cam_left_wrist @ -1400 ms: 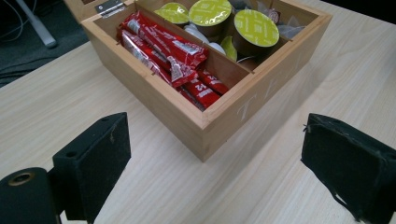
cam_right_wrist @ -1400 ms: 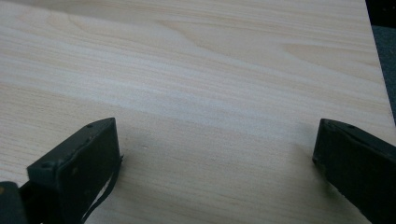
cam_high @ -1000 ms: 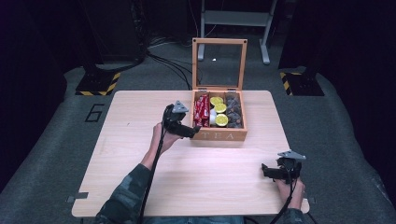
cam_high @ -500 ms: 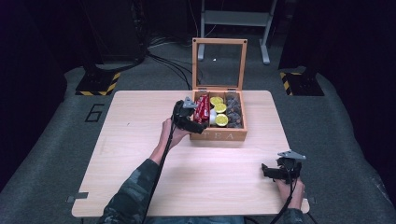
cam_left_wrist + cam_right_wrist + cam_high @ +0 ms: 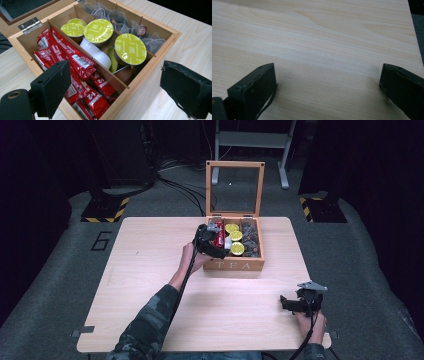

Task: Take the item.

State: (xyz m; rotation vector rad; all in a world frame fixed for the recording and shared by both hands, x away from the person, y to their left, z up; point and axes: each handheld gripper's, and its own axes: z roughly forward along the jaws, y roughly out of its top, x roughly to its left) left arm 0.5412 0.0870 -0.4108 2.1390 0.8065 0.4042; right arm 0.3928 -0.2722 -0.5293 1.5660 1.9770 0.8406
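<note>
A wooden tea box (image 5: 235, 266) stands at the table's far middle with its glass lid (image 5: 235, 187) upright. Its left compartment holds red sachets (image 5: 80, 65), the middle one green-lidded capsules (image 5: 130, 48), and the right one clear tea bags (image 5: 150, 41). My left gripper (image 5: 219, 245) hovers open over the box's front left part. In the left gripper view its jaws (image 5: 112, 75) straddle the sachets and the front wall (image 5: 147, 72), touching nothing. My right gripper (image 5: 287, 302) rests open near the table's front right, with bare wood between its jaws (image 5: 327, 82).
The light wooden table (image 5: 150, 270) has a front edge close behind the right hand. A camouflage sleeve (image 5: 150, 325) crosses the table's front middle. Dark stands and cables (image 5: 175, 185) sit on the grey floor beyond the table.
My left gripper has moved to the right, from beside the box's left wall to over its left compartment. The right gripper has stayed where it was.
</note>
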